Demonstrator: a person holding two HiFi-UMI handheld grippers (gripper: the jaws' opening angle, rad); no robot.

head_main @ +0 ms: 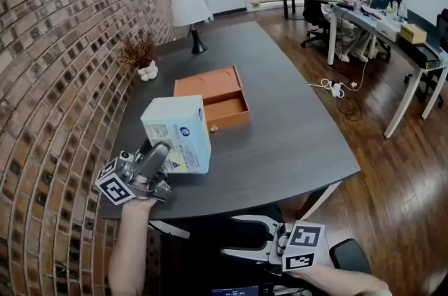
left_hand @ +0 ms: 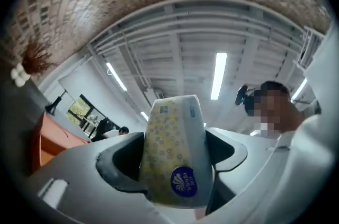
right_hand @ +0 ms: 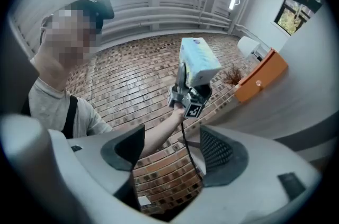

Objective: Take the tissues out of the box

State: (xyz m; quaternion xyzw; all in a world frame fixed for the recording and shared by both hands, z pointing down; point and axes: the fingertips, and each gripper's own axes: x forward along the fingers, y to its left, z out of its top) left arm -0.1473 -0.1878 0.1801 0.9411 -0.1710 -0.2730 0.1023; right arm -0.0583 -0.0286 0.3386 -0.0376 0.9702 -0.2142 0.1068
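Observation:
A pale blue and white tissue box (head_main: 178, 130) is held up above the near left corner of the dark table (head_main: 287, 141). My left gripper (head_main: 159, 156) is shut on its lower end. In the left gripper view the box (left_hand: 169, 138) fills the gap, its yellow-patterned side and round blue logo toward the camera, and both pads press on it. No tissue shows at the box. My right gripper (head_main: 246, 240) hangs low in front of the table edge, open and empty. The right gripper view looks up between its jaws (right_hand: 172, 151) at the box (right_hand: 198, 59) and the left gripper (right_hand: 186, 96).
An open orange wooden box (head_main: 218, 97) lies mid-table behind the tissue box. A white lamp (head_main: 190, 11) and a dried plant (head_main: 142, 57) stand at the far left by the brick wall (head_main: 56, 78). People sit at desks (head_main: 364, 8) at the back right.

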